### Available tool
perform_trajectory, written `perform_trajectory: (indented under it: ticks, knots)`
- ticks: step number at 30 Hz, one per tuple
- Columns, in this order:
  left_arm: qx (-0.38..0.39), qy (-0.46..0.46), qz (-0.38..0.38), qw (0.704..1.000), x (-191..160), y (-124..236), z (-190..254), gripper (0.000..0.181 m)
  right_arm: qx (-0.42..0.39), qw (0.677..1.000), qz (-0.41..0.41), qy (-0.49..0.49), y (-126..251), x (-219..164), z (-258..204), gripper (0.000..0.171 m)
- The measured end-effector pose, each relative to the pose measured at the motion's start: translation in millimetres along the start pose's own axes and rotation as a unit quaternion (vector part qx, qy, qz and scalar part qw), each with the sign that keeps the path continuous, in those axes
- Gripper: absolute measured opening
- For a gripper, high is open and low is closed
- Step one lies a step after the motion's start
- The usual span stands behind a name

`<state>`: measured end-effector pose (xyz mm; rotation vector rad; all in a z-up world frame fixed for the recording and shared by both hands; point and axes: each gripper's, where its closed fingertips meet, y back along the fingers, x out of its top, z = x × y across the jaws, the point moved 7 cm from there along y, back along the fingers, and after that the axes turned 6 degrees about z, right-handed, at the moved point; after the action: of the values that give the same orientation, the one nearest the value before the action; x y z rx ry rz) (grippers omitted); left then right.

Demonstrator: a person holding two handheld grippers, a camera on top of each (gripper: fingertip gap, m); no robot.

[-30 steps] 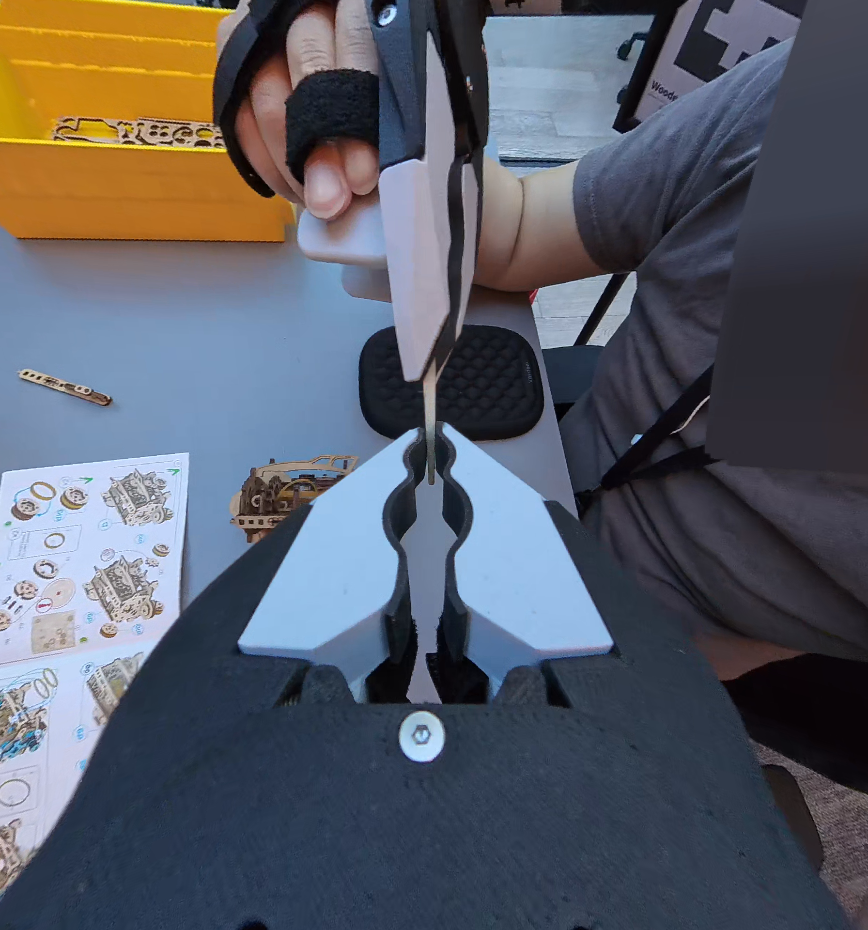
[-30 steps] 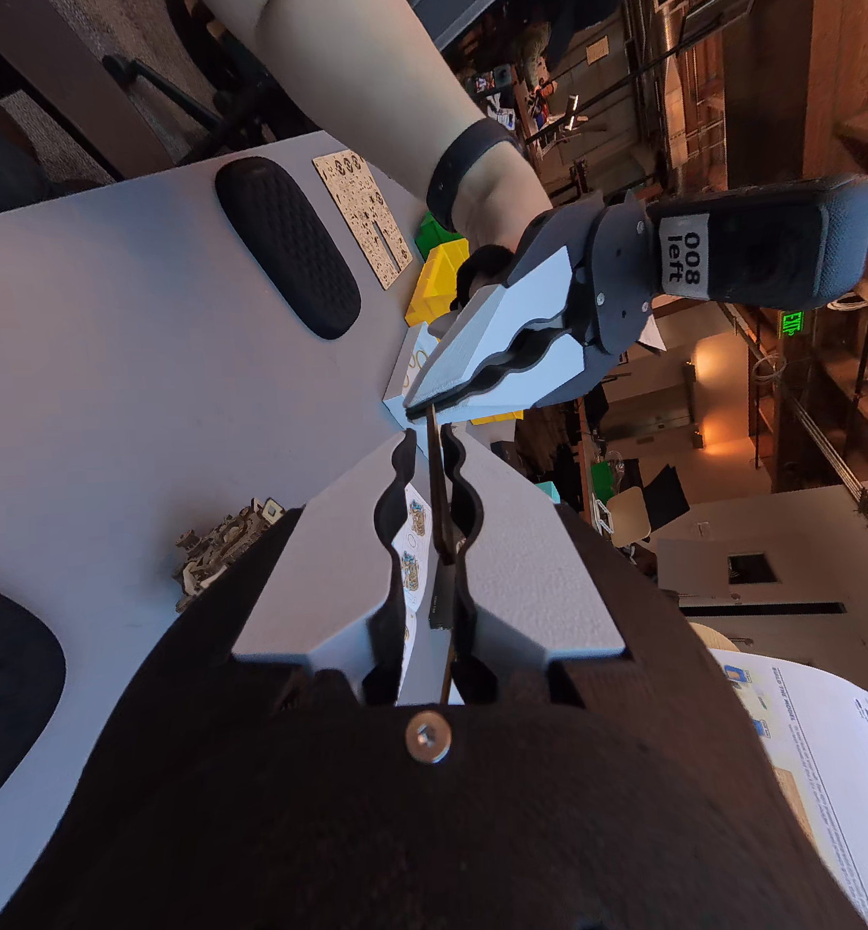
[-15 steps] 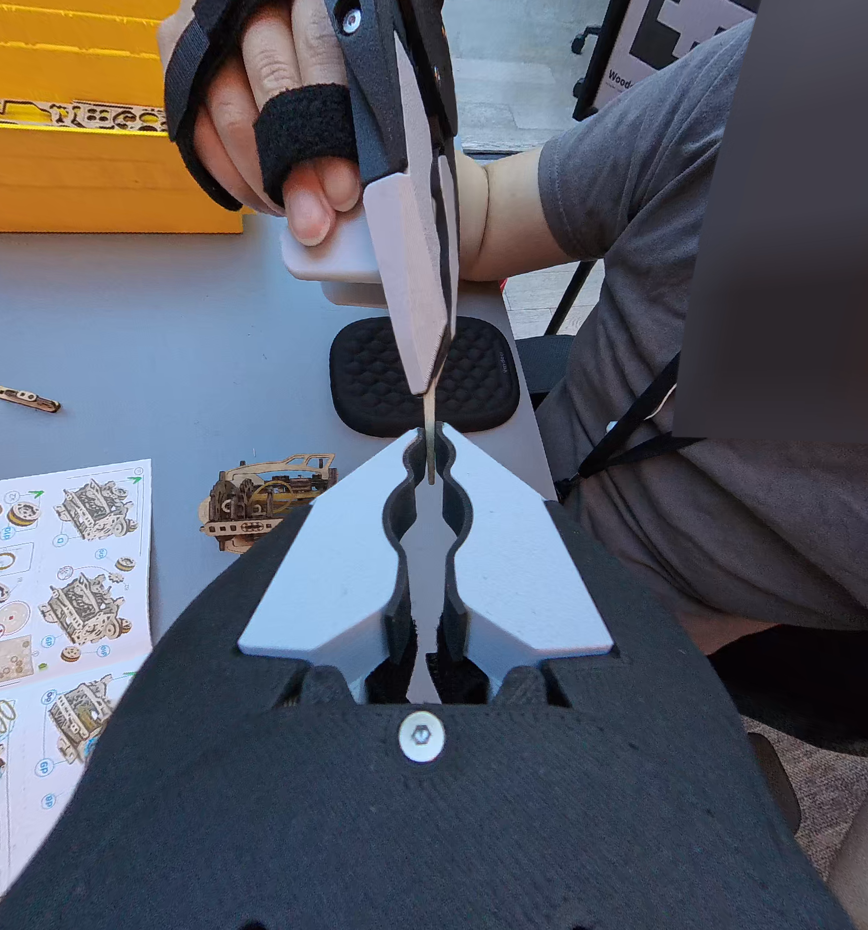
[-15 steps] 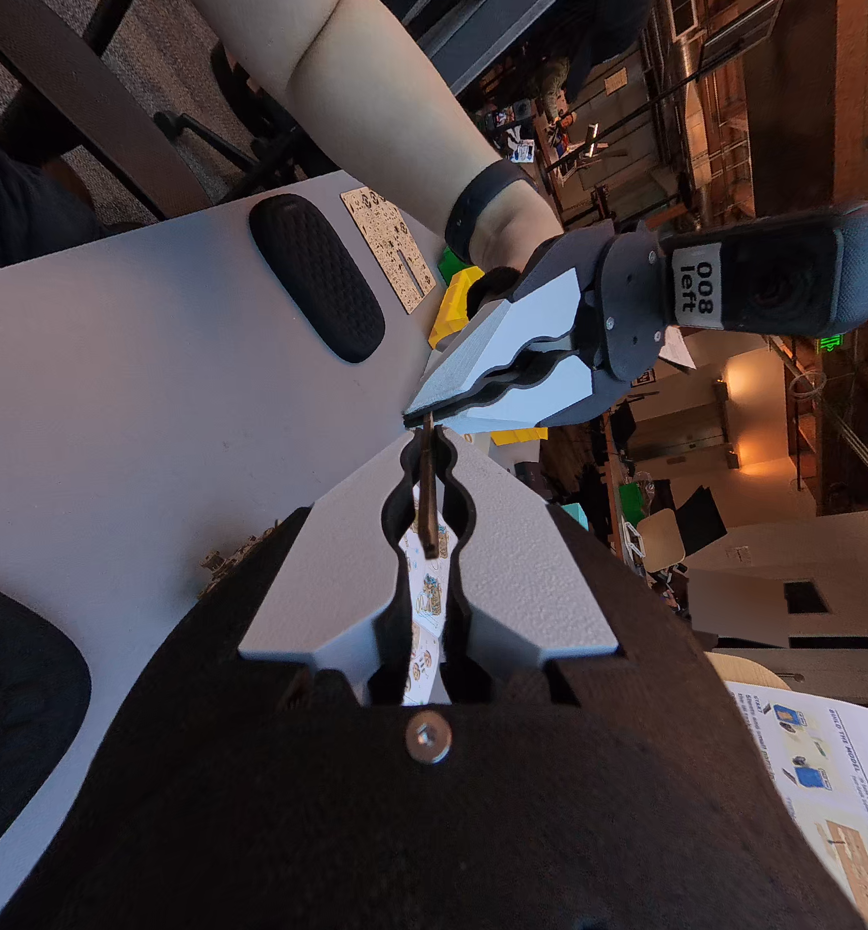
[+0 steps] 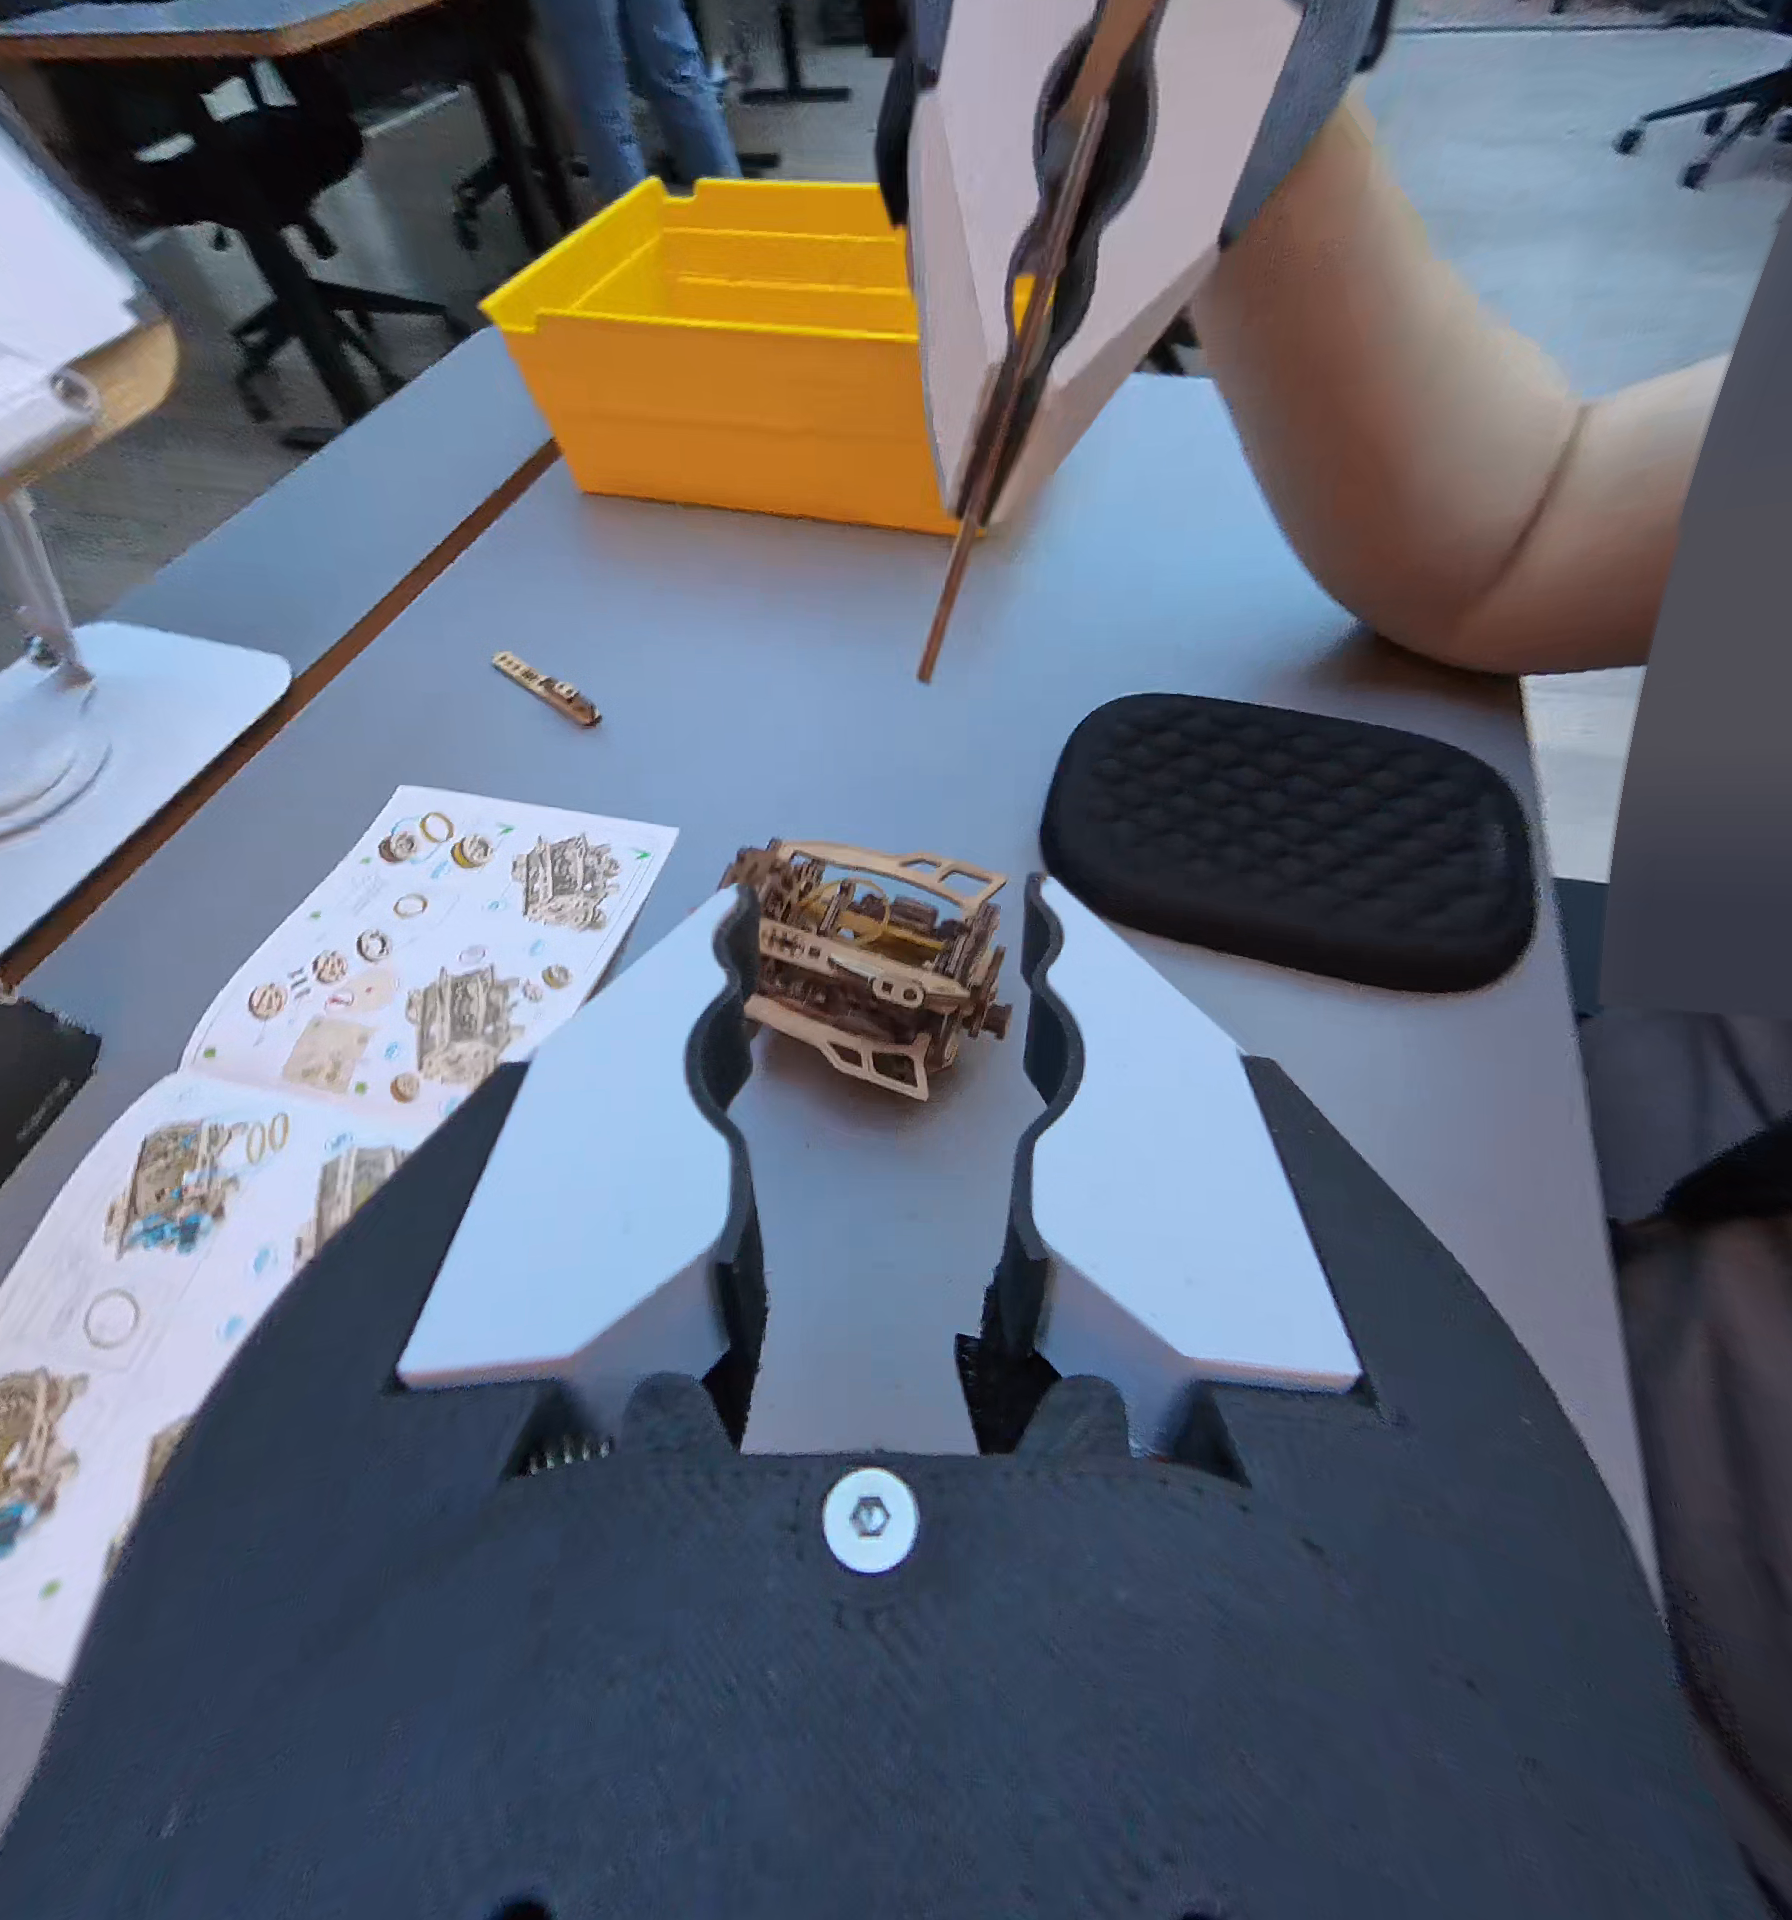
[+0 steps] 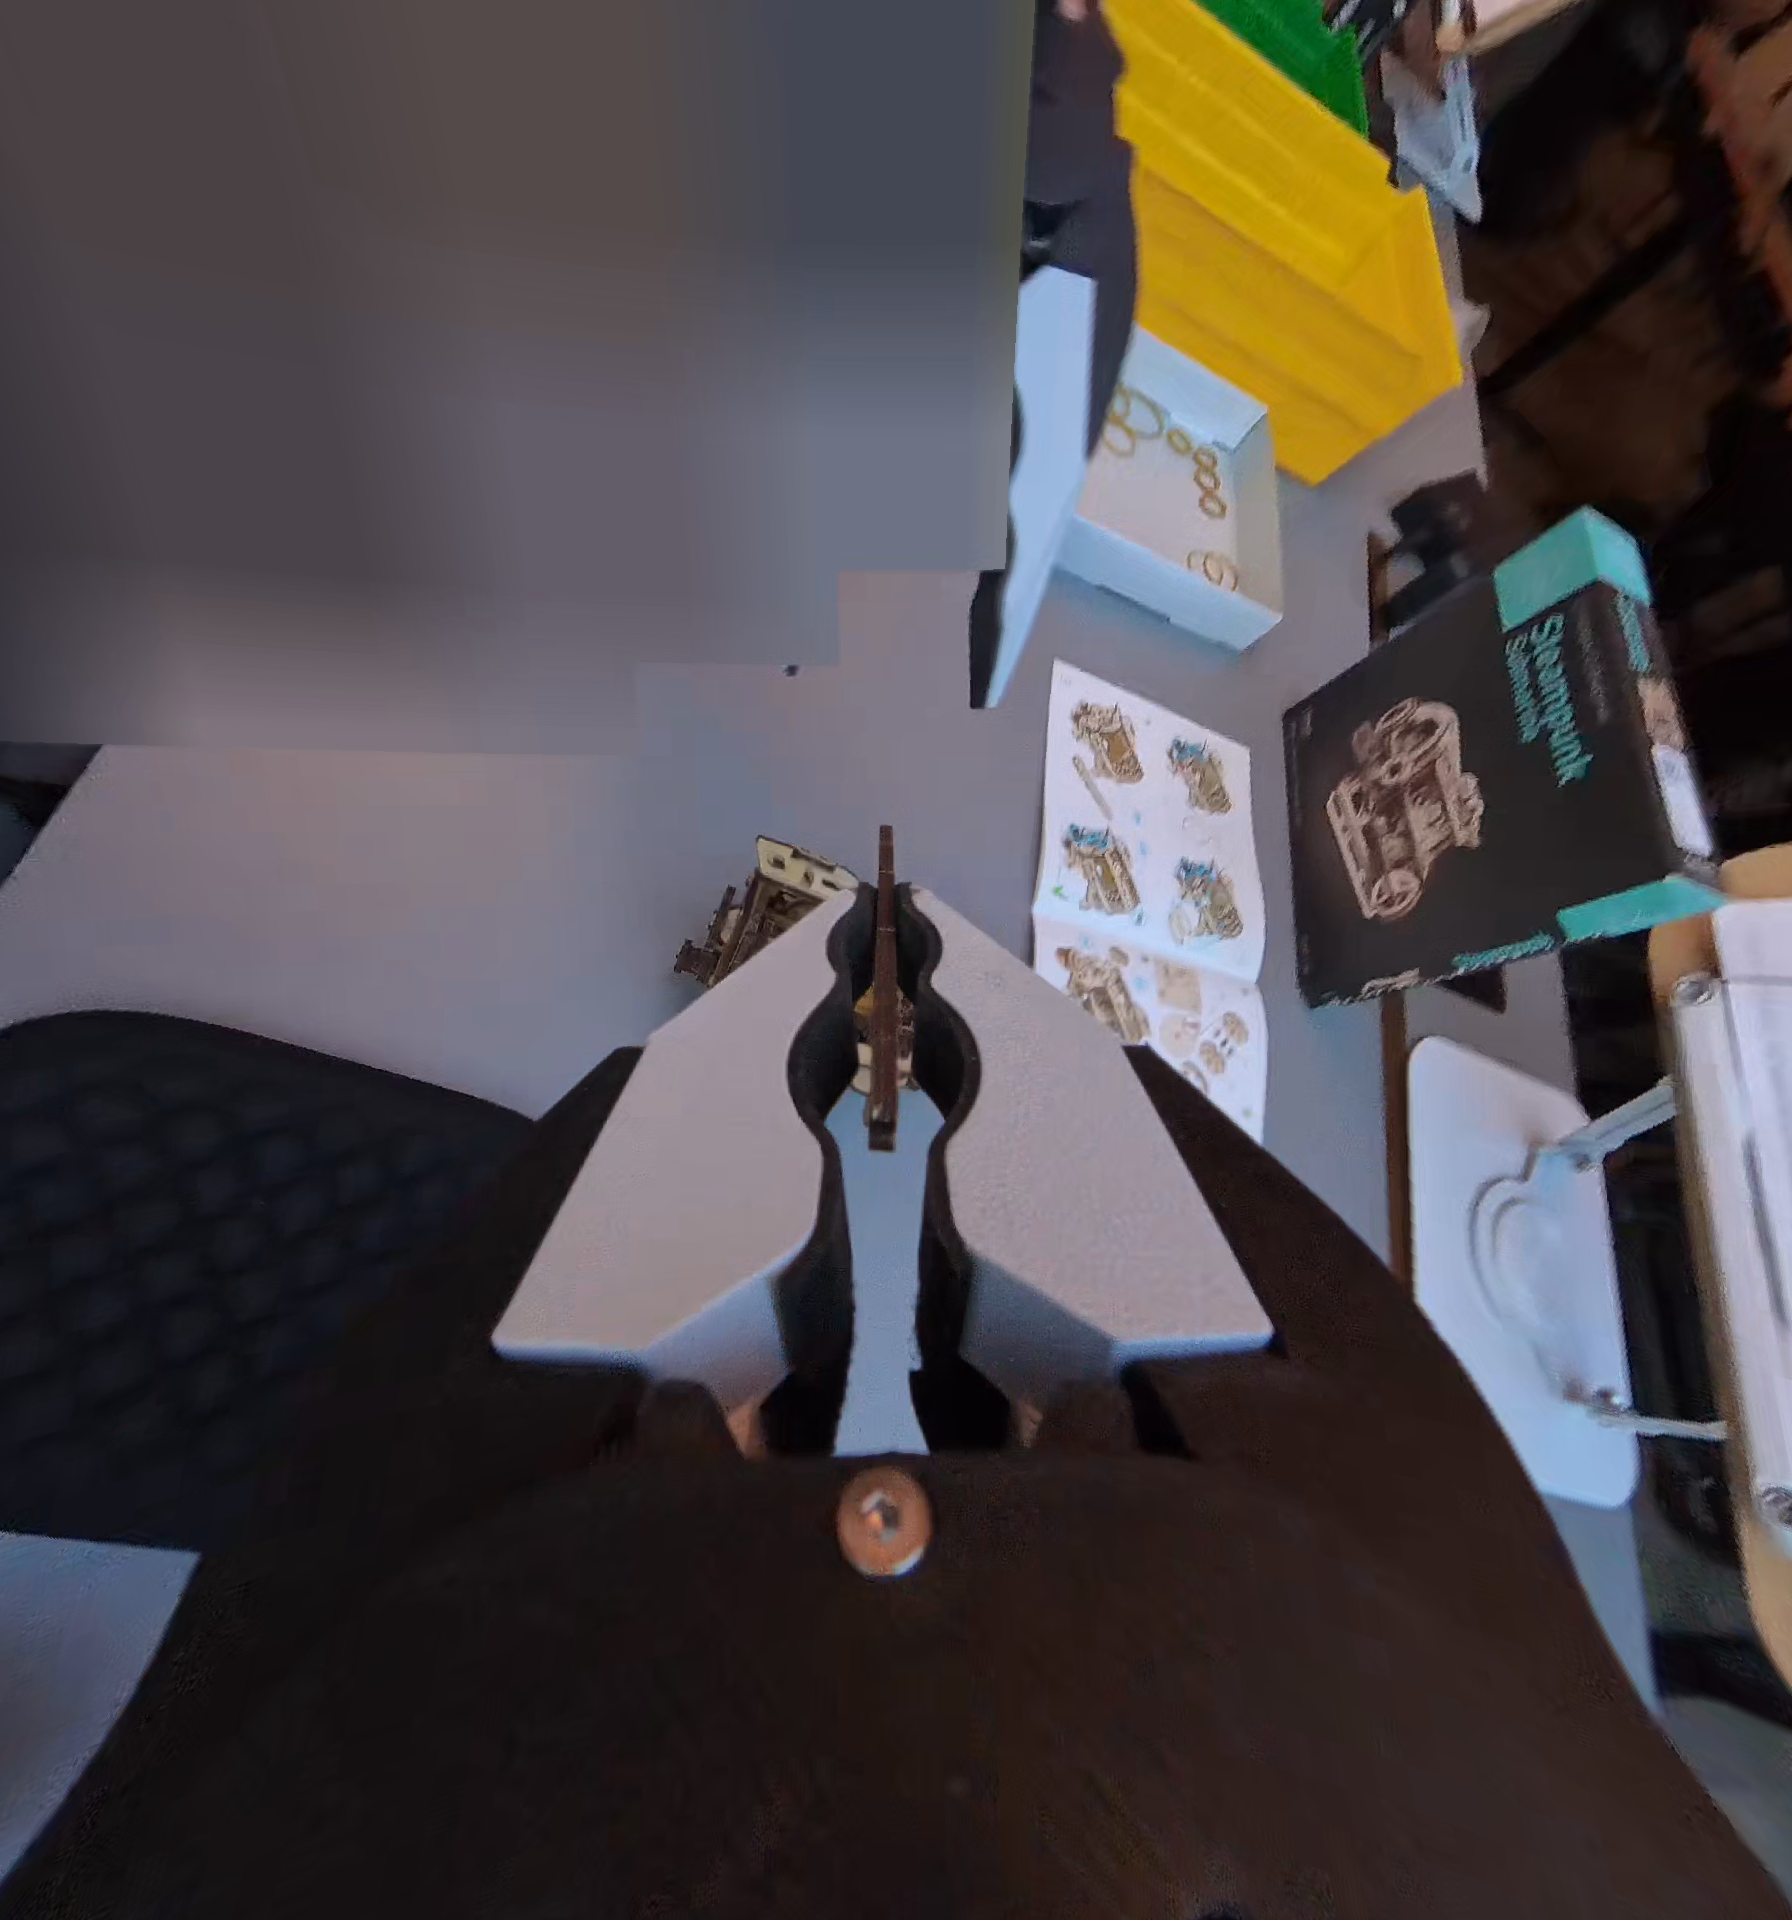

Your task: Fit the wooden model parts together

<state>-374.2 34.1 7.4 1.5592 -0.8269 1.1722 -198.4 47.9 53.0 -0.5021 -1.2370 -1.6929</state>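
Observation:
My left gripper [image 5: 876, 925] is open and empty, low over the grey table [image 5: 767, 623]. The part-built wooden model [image 5: 871, 977] stands on the table just beyond its fingertips and between them, and the pads do not press on it. My right gripper [image 6: 884, 894] is shut on a thin dark wooden strip [image 6: 884, 956] that sticks out past the tips. In the left wrist view the right gripper [image 5: 975, 509] hangs above the table at the top, with the strip [image 5: 949, 603] pointing down. The model [image 6: 767, 914] shows behind the right fingers.
A yellow bin [image 5: 746, 395] stands at the back. An instruction sheet [image 5: 435, 966] lies to the left and a black pad [image 5: 1287, 842] to the right. A small wooden strip [image 5: 549, 689] lies loose. A black box [image 6: 1474, 790] and a white tray of rings [image 6: 1172, 499] are near. My right fingertips sit around 8 centimetres from my left ones.
Both grippers were pinching the thin strip. My left gripper let go, opened wide and swung down to the model. My right gripper closed fully on the strip and keeps it.

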Motion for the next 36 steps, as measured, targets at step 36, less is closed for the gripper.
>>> perform_trajectory:
  ticks: [36]
  knots:
    - [-0.031,-0.251,-0.053,0.966,-48,-63,14,0.039,0.109,0.956,-0.207,-0.176,-65,-56,10,0.001]
